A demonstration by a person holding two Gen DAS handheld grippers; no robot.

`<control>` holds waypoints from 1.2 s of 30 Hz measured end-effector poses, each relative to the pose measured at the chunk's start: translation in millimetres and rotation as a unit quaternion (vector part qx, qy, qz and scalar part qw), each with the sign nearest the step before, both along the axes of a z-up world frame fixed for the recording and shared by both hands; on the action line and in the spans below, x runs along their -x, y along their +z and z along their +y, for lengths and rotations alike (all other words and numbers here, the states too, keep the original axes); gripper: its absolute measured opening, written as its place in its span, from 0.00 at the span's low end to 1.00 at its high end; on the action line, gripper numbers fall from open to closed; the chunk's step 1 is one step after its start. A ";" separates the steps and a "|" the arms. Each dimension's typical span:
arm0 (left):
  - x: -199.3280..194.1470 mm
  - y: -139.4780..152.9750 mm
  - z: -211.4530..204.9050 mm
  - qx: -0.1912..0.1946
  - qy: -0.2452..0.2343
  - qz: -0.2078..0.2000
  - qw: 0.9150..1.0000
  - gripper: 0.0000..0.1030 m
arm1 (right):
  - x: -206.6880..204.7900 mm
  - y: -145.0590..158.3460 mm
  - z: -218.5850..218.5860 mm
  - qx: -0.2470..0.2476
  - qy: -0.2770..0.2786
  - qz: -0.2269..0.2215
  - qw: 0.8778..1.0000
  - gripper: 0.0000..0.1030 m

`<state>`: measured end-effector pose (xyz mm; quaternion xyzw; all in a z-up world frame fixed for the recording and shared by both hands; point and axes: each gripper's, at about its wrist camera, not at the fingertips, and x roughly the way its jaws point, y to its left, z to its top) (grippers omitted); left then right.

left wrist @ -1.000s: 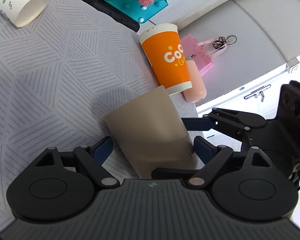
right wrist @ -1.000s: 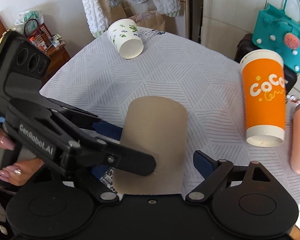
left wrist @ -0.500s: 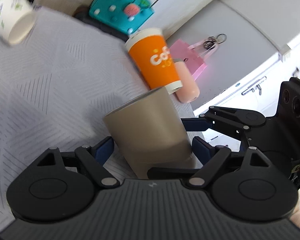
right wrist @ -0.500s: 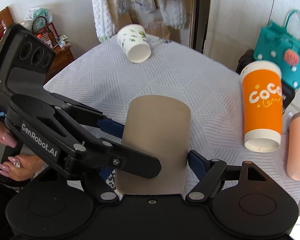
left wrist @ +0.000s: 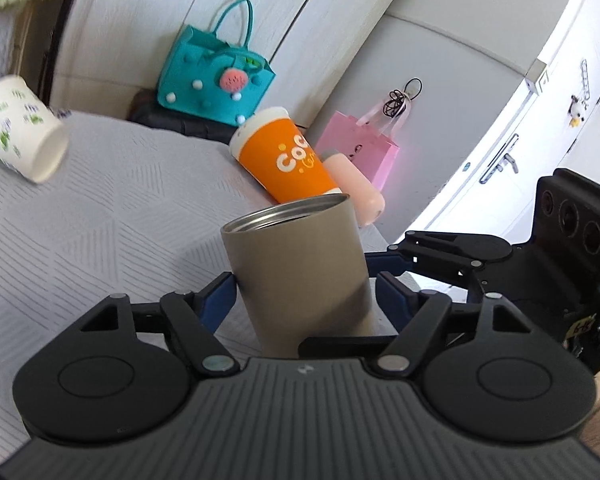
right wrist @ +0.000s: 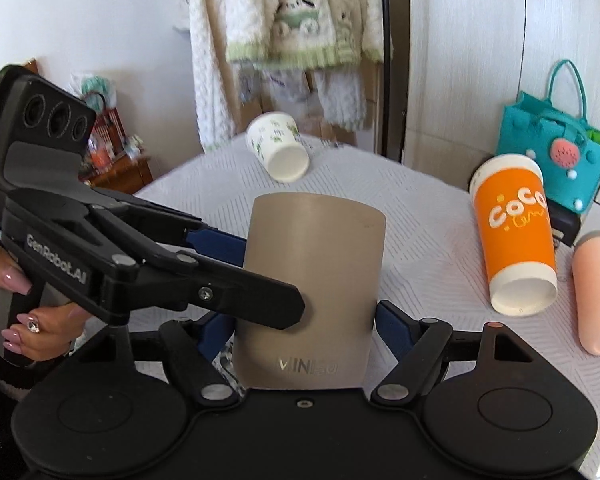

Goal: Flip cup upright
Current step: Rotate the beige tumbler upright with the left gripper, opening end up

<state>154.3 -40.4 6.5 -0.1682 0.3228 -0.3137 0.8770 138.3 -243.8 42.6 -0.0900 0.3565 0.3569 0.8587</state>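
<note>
A tan metal tumbler stands almost upright, its open steel rim upward, low over the white patterned tablecloth. My left gripper is shut on the tumbler, blue pads on both sides. My right gripper is shut on the same tumbler, from a crossing angle. Each gripper shows in the other's view: the right one in the left wrist view, the left one in the right wrist view. The tumbler's base is hidden behind the gripper bodies.
An orange cup lies on its side at the table's far right, beside a peach bottle. A white leaf-print paper cup lies on its side at the far left. A teal bag and pink bag sit beyond the table.
Both grippers have tilted the tumbler from lying flat on the table up to nearly upright, its open rim now showing on top. Both stay shut on it.
</note>
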 end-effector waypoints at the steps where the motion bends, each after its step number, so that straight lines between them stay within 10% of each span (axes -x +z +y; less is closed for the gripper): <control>1: -0.7 1.7 0.6 -0.005 0.003 -0.005 1.000 0.70 | -1.0 -0.1 0.8 -0.004 0.000 -0.004 1.000 0.79; 14: -8.5 21.4 19.5 -0.051 0.045 -0.070 0.995 0.69 | -6.7 -7.9 31.0 0.000 0.040 -0.152 0.987 0.79; 36: -56.4 8.5 -9.1 -0.145 0.071 -0.134 0.978 0.69 | -62.9 -37.2 49.4 0.013 -0.009 -0.209 0.978 0.79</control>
